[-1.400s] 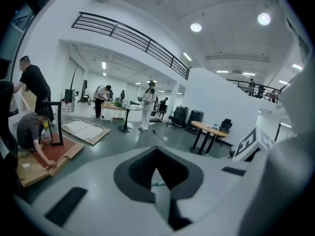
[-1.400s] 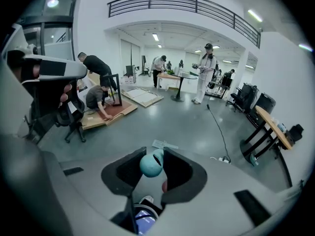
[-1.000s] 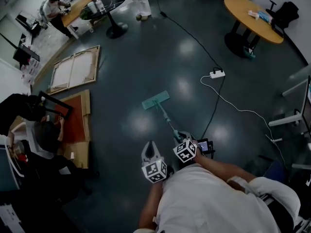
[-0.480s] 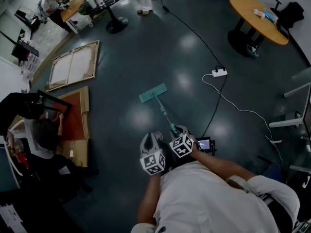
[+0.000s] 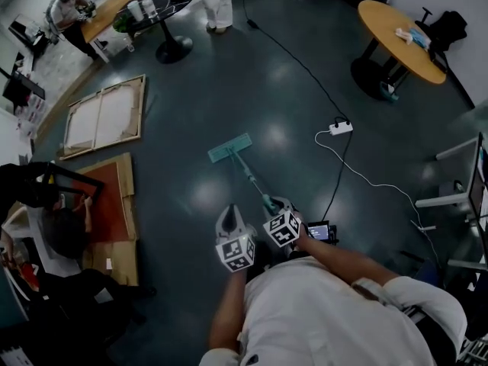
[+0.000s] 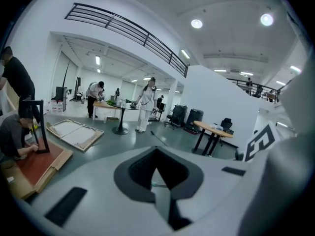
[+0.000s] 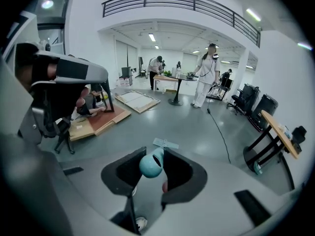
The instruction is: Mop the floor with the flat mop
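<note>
The flat mop lies with its teal head (image 5: 230, 148) on the dark floor ahead of me, and its thin handle (image 5: 252, 178) slants back to my right gripper (image 5: 276, 208). That gripper is shut on the mop handle; in the right gripper view the rounded teal handle end (image 7: 150, 165) sits between the jaws, with the mop head (image 7: 165, 143) beyond. My left gripper (image 5: 231, 221) hangs just left of it, off the handle, shut with nothing in it. In the left gripper view a sliver of teal (image 6: 157, 184) shows through its narrow slit.
A white power strip (image 5: 340, 127) with a white cable and a black cord lies on the floor to the right. A small lit screen (image 5: 320, 231) sits by my right arm. Canvas frames (image 5: 103, 117), a red board (image 5: 107, 197) and a crouching person (image 5: 65, 231) are at the left. Round tables (image 5: 400, 29) stand at the back.
The mop head has slid farther from me and to the left across the floor. Both grippers have shifted a little left, the right one still on the handle.
</note>
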{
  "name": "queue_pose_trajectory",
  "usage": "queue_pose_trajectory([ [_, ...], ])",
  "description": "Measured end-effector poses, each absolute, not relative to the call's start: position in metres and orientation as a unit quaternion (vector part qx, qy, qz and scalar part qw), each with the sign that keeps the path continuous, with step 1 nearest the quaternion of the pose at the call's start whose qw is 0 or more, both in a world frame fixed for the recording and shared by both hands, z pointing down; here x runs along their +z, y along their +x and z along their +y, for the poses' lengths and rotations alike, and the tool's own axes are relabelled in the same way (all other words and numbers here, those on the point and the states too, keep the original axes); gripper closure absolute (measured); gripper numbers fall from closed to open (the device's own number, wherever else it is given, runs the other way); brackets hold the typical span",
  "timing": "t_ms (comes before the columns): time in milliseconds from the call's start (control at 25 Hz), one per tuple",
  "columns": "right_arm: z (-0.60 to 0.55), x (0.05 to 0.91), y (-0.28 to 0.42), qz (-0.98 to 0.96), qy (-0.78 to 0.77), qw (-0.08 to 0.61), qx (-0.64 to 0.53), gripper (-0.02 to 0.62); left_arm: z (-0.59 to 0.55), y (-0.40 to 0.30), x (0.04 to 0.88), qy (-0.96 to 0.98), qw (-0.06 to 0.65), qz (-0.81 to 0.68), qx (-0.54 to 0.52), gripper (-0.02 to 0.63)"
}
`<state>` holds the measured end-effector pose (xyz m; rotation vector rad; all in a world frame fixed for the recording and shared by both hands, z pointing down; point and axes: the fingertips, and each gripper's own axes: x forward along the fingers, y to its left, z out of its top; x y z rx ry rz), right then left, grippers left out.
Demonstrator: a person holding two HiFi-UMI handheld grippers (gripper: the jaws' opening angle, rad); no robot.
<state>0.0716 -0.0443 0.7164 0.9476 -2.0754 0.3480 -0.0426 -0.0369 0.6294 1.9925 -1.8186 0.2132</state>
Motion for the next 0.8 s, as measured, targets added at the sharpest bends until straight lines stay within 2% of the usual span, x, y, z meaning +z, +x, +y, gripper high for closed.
queue_pose_trajectory([
  [360,-0.153,0.721,0.0,-0.819,0.396,0.394,0.13,0.482,-0.109,-0.114,0.631,0.714,0.218,-0.662,0.072,0.601],
  [800,-0.26,0.745,-0.047,-0.809,0.41,0.404,0.119,0.482,-0.139,-0.16,0.644,0.705,0.23,-0.666,0.075,0.601],
])
